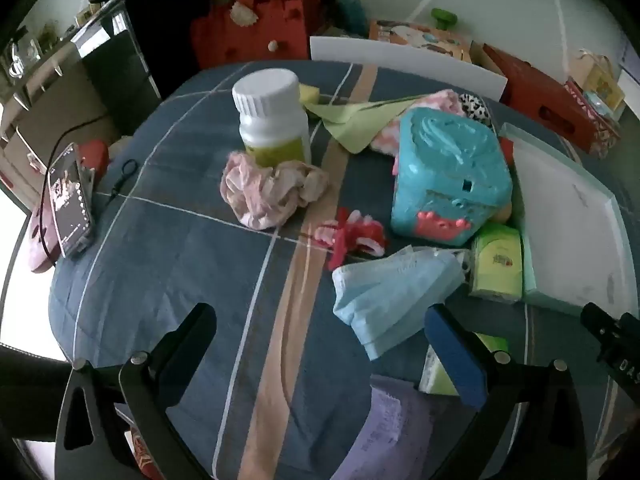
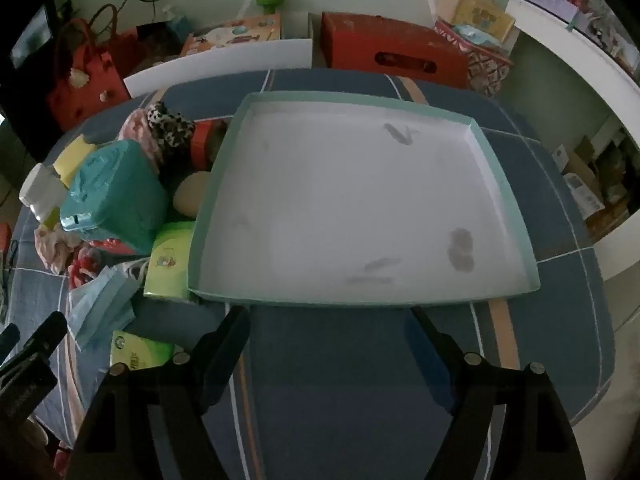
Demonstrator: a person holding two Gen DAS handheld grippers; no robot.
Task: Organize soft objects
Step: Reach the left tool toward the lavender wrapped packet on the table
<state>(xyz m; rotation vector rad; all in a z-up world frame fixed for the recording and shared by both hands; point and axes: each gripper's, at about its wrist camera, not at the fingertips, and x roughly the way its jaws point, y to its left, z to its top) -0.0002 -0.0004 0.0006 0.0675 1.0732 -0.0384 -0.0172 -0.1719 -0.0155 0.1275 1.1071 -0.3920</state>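
**Two open grippers, mask nearer the left**

Both grippers hang over the bench with fingers apart and nothing between them. The left gripper point(image 1: 320, 340) is nearer the soft things: the blue mask point(image 1: 394, 300) lies just ahead of its right finger point(image 1: 452, 356), long axis slanting from far left to near right. The pink cloth point(image 1: 268, 192) is farther off, ahead. The right gripper point(image 2: 328, 344) faces the empty tray point(image 2: 516, 216), its likely destination.
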